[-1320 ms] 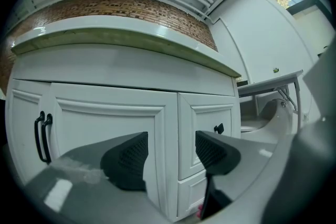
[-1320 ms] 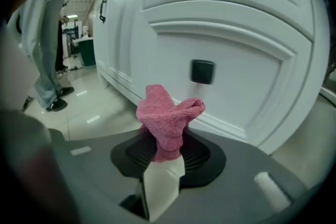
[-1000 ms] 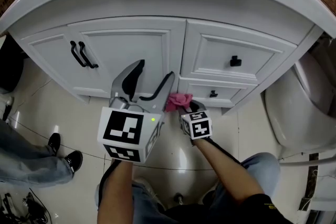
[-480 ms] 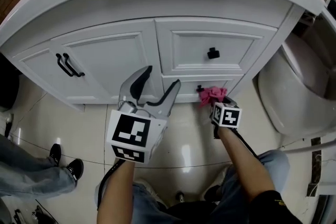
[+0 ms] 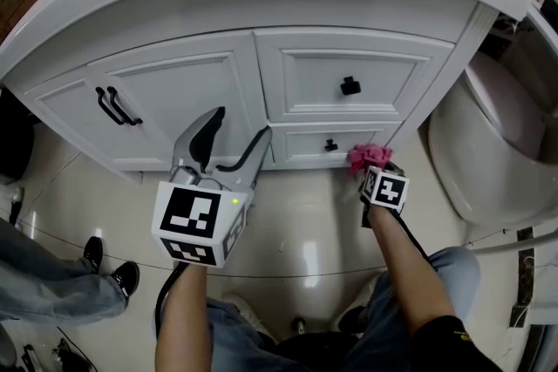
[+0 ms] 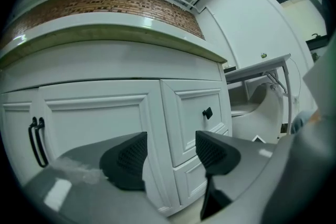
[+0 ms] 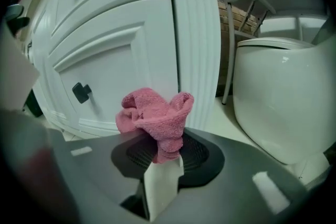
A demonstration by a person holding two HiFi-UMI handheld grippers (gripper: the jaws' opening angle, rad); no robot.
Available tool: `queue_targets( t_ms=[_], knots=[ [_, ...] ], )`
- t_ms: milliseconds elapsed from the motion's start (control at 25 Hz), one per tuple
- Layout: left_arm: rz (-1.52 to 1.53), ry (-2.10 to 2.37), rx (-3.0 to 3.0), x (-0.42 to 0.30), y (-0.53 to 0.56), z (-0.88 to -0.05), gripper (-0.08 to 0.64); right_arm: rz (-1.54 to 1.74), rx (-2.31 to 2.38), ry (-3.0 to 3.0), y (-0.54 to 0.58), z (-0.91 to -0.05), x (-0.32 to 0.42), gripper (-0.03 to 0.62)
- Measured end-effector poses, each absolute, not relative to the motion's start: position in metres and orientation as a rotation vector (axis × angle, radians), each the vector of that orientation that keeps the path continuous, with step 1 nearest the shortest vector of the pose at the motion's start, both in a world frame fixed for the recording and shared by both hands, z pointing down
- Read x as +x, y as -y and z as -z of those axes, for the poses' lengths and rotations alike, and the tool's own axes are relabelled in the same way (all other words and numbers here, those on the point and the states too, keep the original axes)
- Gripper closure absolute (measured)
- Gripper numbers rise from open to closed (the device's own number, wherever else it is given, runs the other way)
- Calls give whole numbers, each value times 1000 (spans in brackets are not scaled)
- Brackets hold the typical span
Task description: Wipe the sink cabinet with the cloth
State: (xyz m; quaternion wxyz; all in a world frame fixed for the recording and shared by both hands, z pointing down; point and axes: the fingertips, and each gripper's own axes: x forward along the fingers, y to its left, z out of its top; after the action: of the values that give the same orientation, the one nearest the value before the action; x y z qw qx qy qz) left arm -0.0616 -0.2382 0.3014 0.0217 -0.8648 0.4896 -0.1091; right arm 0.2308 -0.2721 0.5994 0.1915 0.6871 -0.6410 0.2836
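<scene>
The white sink cabinet [image 5: 200,91] fills the upper part of the head view, with a door on the left and two drawers on the right. A pink cloth [image 5: 369,156] is bunched in my right gripper [image 5: 373,165], which is shut on it low down at the right end of the lower drawer [image 5: 323,144]. In the right gripper view the pink cloth [image 7: 155,119] sticks out between the shut jaws, close to the cabinet's right corner post [image 7: 191,34]. My left gripper [image 5: 222,139] is open and holds nothing, held off the door [image 6: 100,123].
A white toilet [image 5: 497,144] stands just right of the cabinet, also the toilet [image 7: 286,97] close beside the cloth. Black handles [image 5: 116,107] sit on the door, a black knob [image 5: 350,85] on the upper drawer. A bystander's shoes [image 5: 109,270] are on the tiled floor at left.
My right gripper has carried the cloth rightwards along the cabinet's bottom, from near the door's edge to the right end of the lower drawer. The left gripper drifted slightly left.
</scene>
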Motion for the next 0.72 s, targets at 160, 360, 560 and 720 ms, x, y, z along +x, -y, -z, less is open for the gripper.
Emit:
queue_targets(
  t_ms=[160,360,560,720],
  knots=[
    [332,-1583,-2652,-89,238,-299,272,-765,1656,2014,270,-612,126,476],
    [373,-1665,-2656,-109,233,-308,272,-698,1179,2364,256,-632,-37,476],
    [398,-1709,-2626,-126,233,-311,272,-803,1319,2324,289,-637,-30,476],
    [387,-1735,-2651,-130,240,-317,272,-743,1265,2309,286,-639,-9,476]
  ],
)
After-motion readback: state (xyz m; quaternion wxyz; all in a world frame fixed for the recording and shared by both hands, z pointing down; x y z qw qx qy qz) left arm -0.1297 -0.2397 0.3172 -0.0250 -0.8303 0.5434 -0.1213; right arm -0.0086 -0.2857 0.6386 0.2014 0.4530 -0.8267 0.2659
